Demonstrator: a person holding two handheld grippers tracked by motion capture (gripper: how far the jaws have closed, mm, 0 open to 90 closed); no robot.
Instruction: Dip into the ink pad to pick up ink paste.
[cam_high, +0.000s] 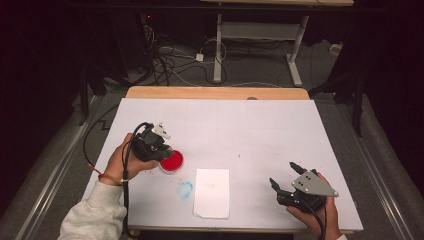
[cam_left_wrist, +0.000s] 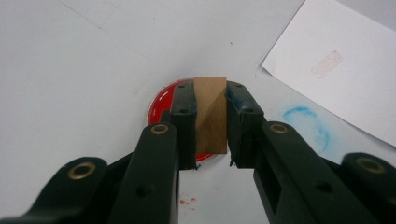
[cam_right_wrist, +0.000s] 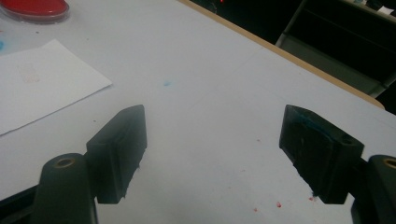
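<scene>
A round red ink pad (cam_high: 172, 161) lies on the white table left of centre. My left gripper (cam_high: 159, 146) hangs right over it, shut on a small wooden stamp block (cam_left_wrist: 210, 114), whose lower end points down at the red ink pad (cam_left_wrist: 159, 108). A white sheet of paper (cam_high: 212, 192) lies just right of the pad, with a faint red stamp mark (cam_left_wrist: 327, 63) on it. My right gripper (cam_high: 286, 174) rests near the front right of the table, open, its jaws wide apart with nothing between them (cam_right_wrist: 212, 154).
A blue ring-shaped ink stain (cam_high: 185, 189) marks the table between pad and paper. Small red specks dot the white surface (cam_right_wrist: 278, 204). The table's wooden far edge (cam_high: 215, 92) borders a dark floor with cables and a desk frame.
</scene>
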